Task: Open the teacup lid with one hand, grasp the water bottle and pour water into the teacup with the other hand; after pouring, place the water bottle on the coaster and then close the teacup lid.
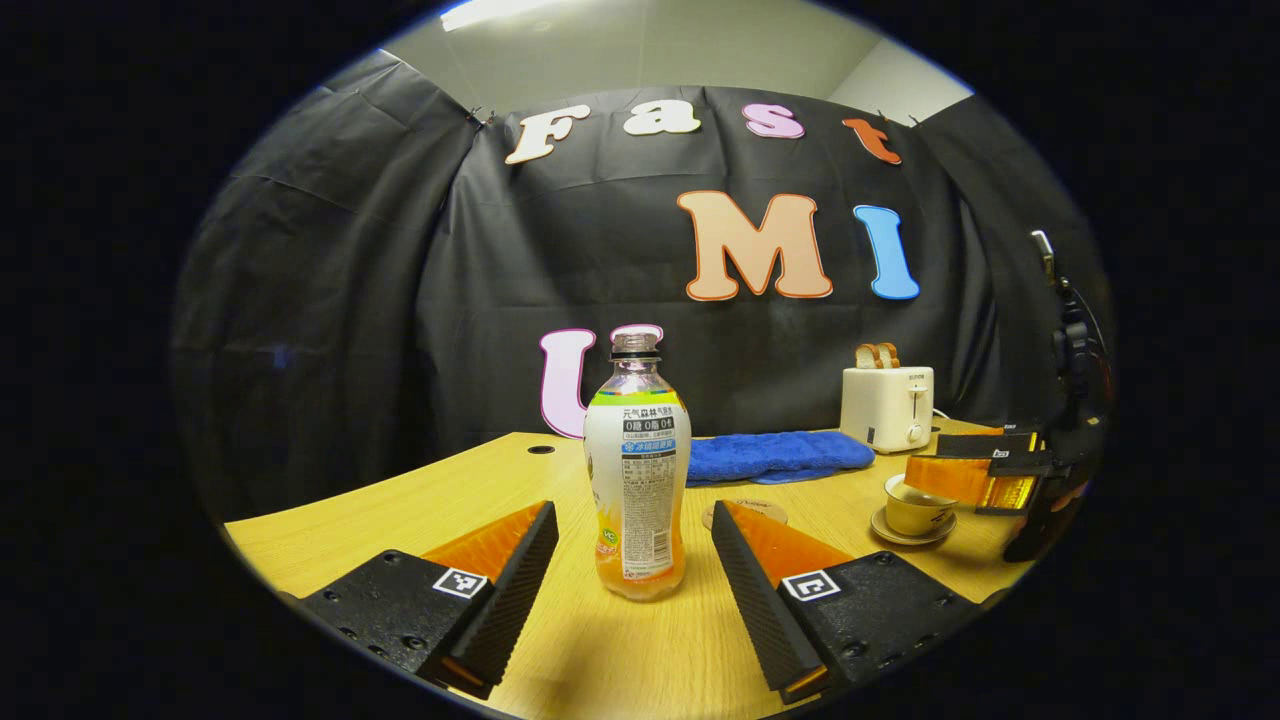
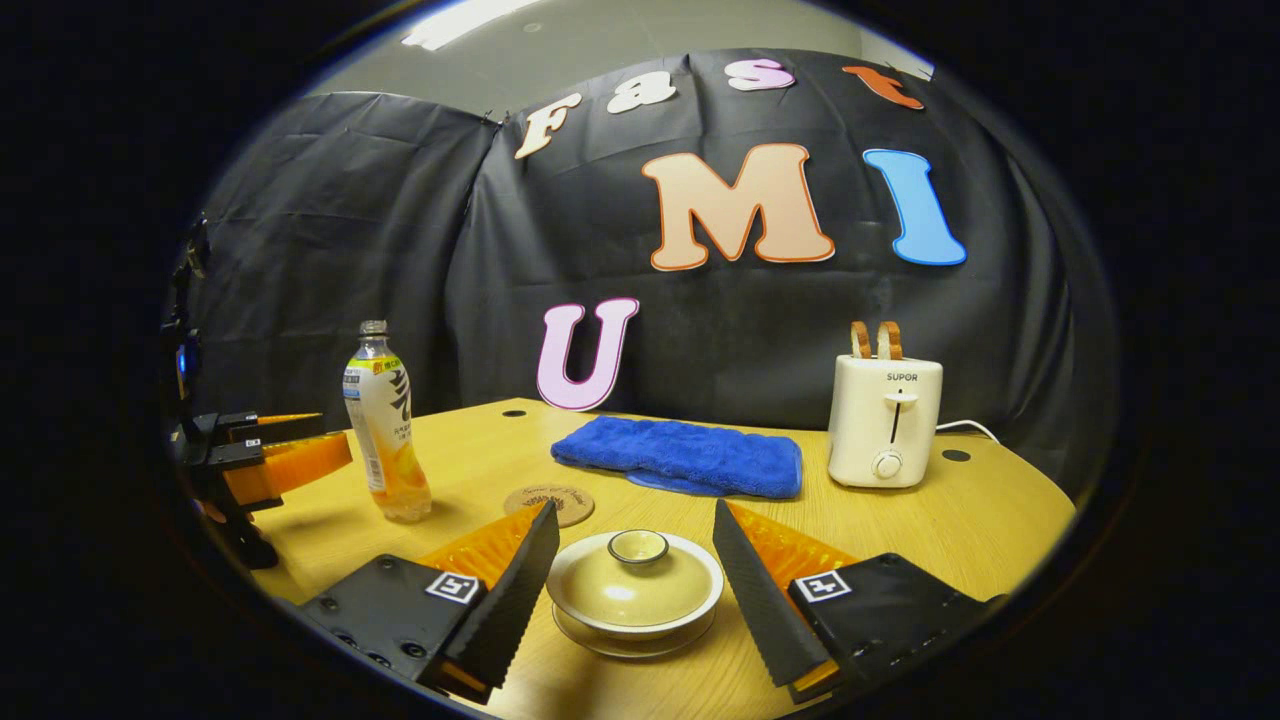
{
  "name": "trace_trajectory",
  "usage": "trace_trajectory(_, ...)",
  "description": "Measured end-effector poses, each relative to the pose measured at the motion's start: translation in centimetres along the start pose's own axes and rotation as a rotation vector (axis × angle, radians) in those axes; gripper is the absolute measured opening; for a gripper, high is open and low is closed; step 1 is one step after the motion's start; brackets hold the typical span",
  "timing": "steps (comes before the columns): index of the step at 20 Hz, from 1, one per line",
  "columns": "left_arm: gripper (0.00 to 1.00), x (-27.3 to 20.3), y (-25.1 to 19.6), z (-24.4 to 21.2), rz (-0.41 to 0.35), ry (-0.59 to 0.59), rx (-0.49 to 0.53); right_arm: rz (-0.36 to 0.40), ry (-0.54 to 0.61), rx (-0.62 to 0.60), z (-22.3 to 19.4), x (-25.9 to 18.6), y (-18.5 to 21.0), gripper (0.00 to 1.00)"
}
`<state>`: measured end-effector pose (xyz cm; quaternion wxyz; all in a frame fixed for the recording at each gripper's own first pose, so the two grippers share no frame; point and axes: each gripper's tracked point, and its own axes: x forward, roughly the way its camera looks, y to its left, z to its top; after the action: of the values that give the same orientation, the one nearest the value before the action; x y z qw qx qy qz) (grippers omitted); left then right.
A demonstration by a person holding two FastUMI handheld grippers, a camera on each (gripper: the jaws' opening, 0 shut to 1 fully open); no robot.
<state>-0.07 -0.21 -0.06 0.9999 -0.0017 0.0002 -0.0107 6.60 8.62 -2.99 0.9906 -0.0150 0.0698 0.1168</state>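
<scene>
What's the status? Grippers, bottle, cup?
Left gripper open around bottle. Right gripper open around lid, lid on cup. Coaster free, nothing blocking.

Wooden worktop carries: water bottle, round coaster, lidded teacup on saucer, blue towel, white toaster at back.

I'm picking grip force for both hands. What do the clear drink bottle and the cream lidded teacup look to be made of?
The clear drink bottle with the printed label looks like thin plastic: see-through walls, ribbed neck, orange liquid showing at the base. The cream lidded teacup looks like glazed ceramic: a glossy highlight sits on the lid, with a matching saucer beneath. Neither is certain from looks alone.
</scene>
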Motion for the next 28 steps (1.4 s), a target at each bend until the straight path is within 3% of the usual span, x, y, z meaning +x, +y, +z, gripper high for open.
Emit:
trace_trajectory(4, 0.9, 0.0, -0.1, -0.1, -0.006, 0.0, 0.0, -0.012, 0.052, 0.011, -0.8, 0.9, -0.2, 0.72)
trace_trajectory(5, 0.9, 0.0, -0.1, 0.0, -0.006, 0.0, 0.0, -0.01, 0.062, 0.01, -0.9, 1.1, -0.3, 0.71)
trace_trajectory(8, 0.91, 0.0, -0.2, 0.0, -0.007, 0.001, 0.0, 0.003, 0.052, 0.005, -0.6, 1.3, 0.1, 0.55)
trace_trajectory(9, 0.91, 0.0, -0.1, 0.0, -0.007, 0.001, 0.0, -0.003, 0.051, 0.0, -0.6, 1.1, 0.0, 0.45)
trace_trajectory(12, 0.87, 0.0, -0.1, 0.0, -0.008, 0.001, -0.001, 0.004, 0.045, 0.0, -0.7, 1.2, 0.0, 0.37)
trace_trajectory(13, 0.91, 0.0, -0.1, 0.0, -0.008, 0.001, 0.0, 0.007, 0.046, 0.005, -0.6, 1.1, 0.0, 0.33)
trace_trajectory(16, 0.87, 0.0, -0.2, 0.0, -0.008, 0.001, 0.0, 0.007, 0.038, 0.015, -0.5, 1.0, 0.1, 0.33)
trace_trajectory(25, 0.91, 0.0, -0.1, 0.0, -0.009, 0.001, -0.001, 0.008, -0.131, 0.021, 1.9, -1.0, -0.3, 0.33)
trace_trajectory(28, 0.91, 0.0, -0.1, 0.0, -0.009, 0.001, -0.001, 0.002, -0.13, 0.025, 1.8, -1.8, -0.6, 0.32)
